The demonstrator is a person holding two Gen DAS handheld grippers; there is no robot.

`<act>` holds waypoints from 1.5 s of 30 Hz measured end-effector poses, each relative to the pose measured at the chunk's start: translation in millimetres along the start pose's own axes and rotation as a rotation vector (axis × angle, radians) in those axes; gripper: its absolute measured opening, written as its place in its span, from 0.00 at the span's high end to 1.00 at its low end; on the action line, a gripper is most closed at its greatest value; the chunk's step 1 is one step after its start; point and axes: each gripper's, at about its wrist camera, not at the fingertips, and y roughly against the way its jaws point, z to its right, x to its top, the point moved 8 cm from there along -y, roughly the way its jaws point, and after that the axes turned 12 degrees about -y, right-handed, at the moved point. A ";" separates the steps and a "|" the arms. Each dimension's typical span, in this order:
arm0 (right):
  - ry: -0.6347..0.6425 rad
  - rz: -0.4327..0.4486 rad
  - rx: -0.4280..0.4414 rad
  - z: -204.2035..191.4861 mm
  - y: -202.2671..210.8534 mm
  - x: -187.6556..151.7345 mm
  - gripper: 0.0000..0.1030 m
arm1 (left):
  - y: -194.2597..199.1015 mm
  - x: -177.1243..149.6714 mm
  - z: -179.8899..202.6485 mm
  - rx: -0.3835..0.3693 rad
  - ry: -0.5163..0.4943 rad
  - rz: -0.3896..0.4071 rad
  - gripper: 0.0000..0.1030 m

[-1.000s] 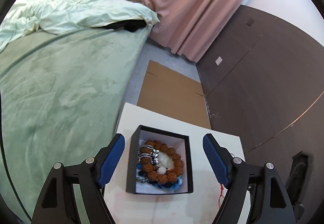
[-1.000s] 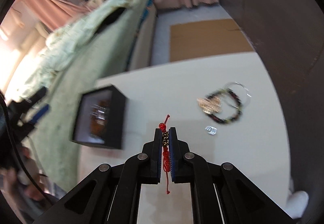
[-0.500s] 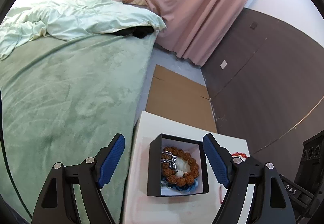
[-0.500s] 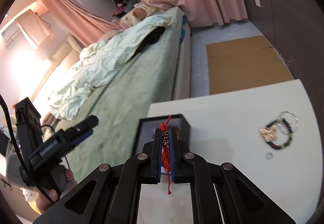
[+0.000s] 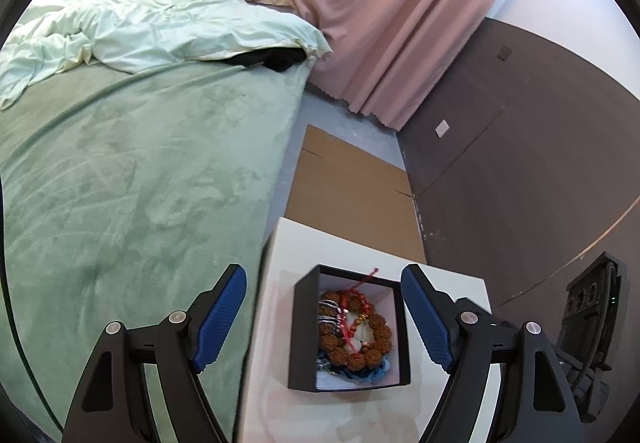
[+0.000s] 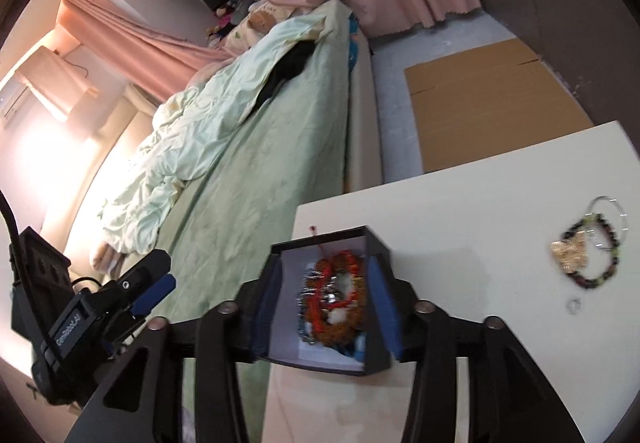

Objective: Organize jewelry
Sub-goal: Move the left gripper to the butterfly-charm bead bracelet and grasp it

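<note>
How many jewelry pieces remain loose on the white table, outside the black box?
4: dark beaded bracelet, thin silver bangle overlapping it, gold ornament on the bracelet, small silver ring nearer the camera. Others may lie out of frame.

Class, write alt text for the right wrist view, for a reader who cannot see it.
The right tongs hang open over a black jewelry box holding a red cord bracelet on a brown bead bracelet. The box stands on a white table beside a green bed; to the right lie a dark bead bracelet and a small ring.

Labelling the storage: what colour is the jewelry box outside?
Black box, white inside; clearest in the left wrist view.
</note>
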 end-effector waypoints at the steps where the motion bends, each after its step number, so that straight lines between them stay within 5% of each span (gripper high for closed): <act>1: -0.002 0.007 -0.006 3.9 6.0 1.1 0.49 | -0.6 -0.9 4.5 -0.003 -0.012 -0.002 0.22; 9: -0.031 0.032 -0.046 36.0 46.2 8.2 0.47 | -2.5 -7.6 43.1 -0.020 -0.095 0.016 0.08; 14: -0.085 0.069 -0.051 60.6 75.0 18.1 0.21 | -7.6 -14.2 77.6 -0.051 -0.161 0.011 0.05; 33: -0.234 0.042 -0.165 160.1 125.0 27.2 0.21 | -47.1 -49.0 178.3 -0.138 -0.345 -0.092 0.05; 45: -0.368 0.056 -0.168 196.6 128.4 39.1 0.21 | -94.9 -59.0 215.5 -0.206 -0.376 -0.196 0.32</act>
